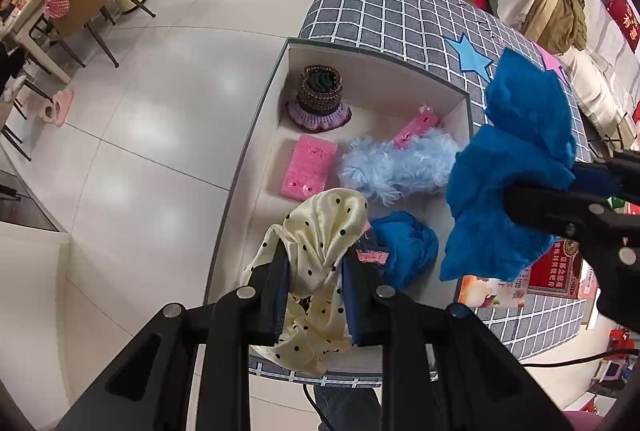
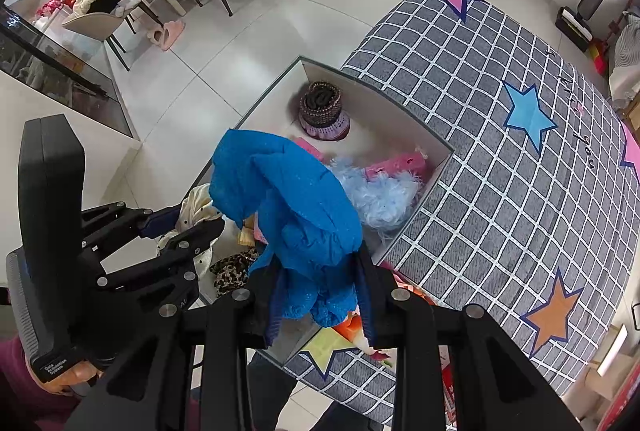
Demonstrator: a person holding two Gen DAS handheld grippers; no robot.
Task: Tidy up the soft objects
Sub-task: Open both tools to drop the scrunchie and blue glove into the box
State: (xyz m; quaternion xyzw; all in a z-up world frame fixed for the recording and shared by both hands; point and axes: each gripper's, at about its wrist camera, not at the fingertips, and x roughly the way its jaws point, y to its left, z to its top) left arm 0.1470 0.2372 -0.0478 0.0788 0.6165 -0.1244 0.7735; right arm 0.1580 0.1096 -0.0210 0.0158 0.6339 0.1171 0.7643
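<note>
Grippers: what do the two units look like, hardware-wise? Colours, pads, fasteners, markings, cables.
Both are matte black linkage frames with round silver pivot pins. The left gripper and right gripper carry dark blue ribbed pads inside the fingers. In the right wrist view, the left unit has a boxy black body with small white lettering near its base. A thin black cable hangs below. A magenta sleeve shows.

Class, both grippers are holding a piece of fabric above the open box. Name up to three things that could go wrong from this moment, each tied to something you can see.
1. The blue cloth hangs loose from the right gripper, hiding much of the box; a drop might be misjudged.
2. The polka-dot cloth in the left gripper hangs at the box's near end, so it could land outside.
3. The grippers are close and could snag each other's fabric.
</note>
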